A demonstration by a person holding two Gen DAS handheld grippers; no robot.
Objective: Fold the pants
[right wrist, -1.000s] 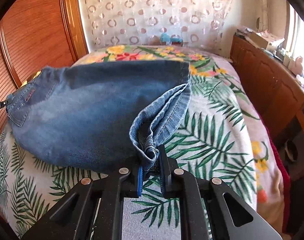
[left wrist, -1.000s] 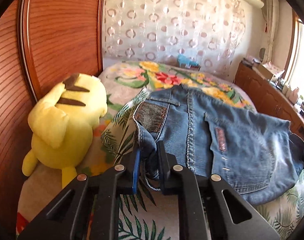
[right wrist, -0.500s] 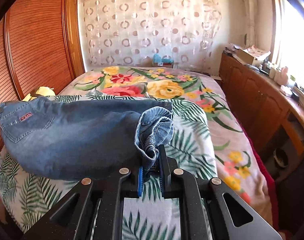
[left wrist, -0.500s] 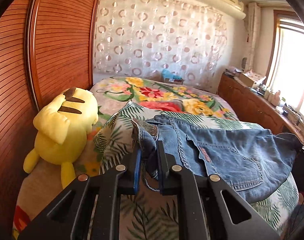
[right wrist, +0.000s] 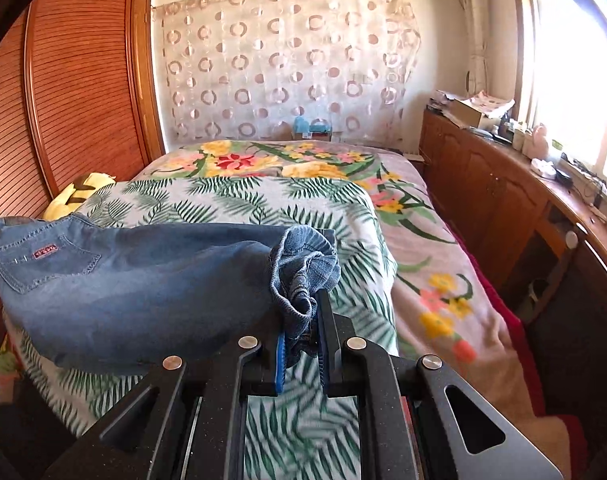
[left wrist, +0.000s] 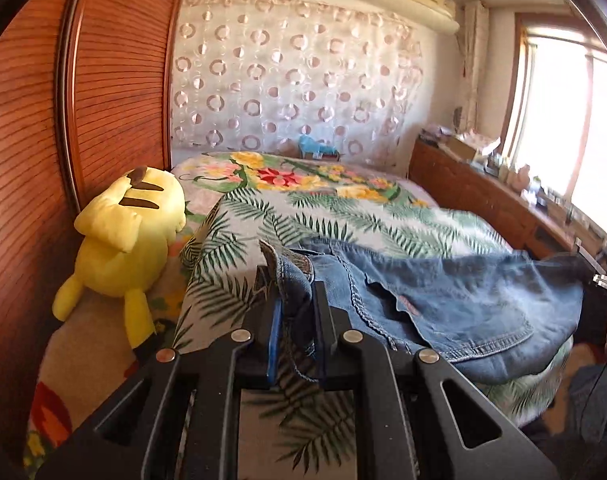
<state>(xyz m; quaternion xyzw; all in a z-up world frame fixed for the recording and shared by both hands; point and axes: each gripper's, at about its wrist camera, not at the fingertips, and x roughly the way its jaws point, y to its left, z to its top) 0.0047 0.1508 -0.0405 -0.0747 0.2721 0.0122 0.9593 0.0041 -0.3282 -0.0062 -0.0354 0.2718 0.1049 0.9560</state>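
item: blue denim jeans (left wrist: 443, 296), faded wash, pale stitched seams
state: bunched at both gripped ends, the middle hanging slack as a broad sagging fold
left end: waistband corner pinched between the left jaws, cloth running off to their right
right end: gathered hem (right wrist: 303, 276) pinched between the right jaws, cloth running off to their left
detail: back pocket (right wrist: 43, 260) with a small red label, far left of the right jaws

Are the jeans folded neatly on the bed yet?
No. The jeans hang stretched between both grippers, sagging above the bed.
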